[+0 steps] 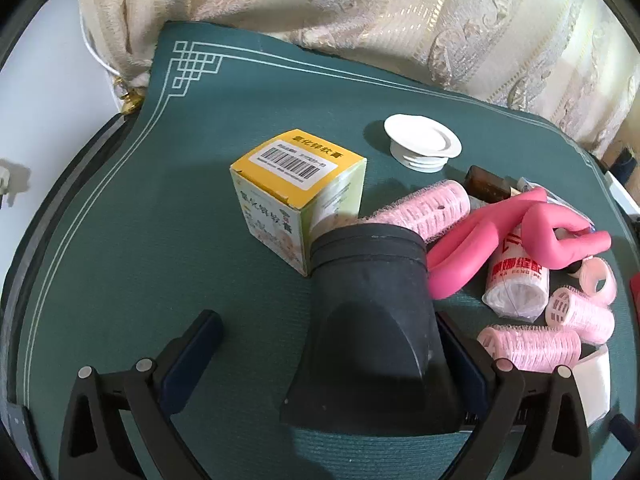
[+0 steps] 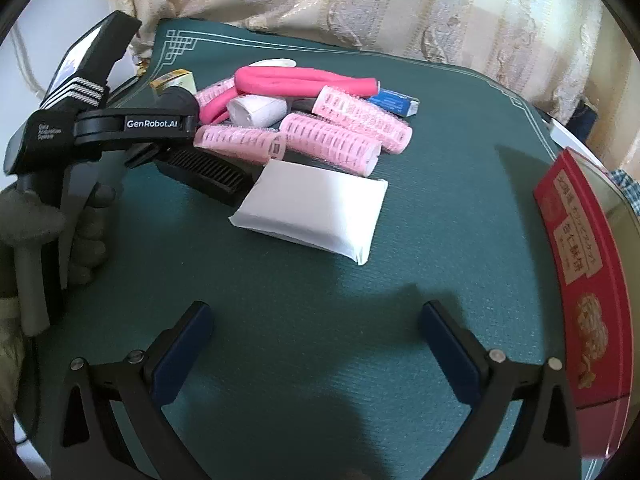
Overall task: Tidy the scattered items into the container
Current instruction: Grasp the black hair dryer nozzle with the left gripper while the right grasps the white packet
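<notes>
green mat w/ white border, cream patterned curtain behind, white wall at left

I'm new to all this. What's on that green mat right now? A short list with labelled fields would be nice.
Surface: green mat
Left tool: open around a black hair-dryer nozzle, not gripping
Right tool: open, empty
Pile: pink hair rollers, pink bendy curler, white packet
Nearby: yellow-topped box, white lid
Container: red tin, at the right edge

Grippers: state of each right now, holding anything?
Left tool: open, straddling the black hair-dryer nozzle, not clamped.
Right tool: open, empty, over the green mat.
</notes>
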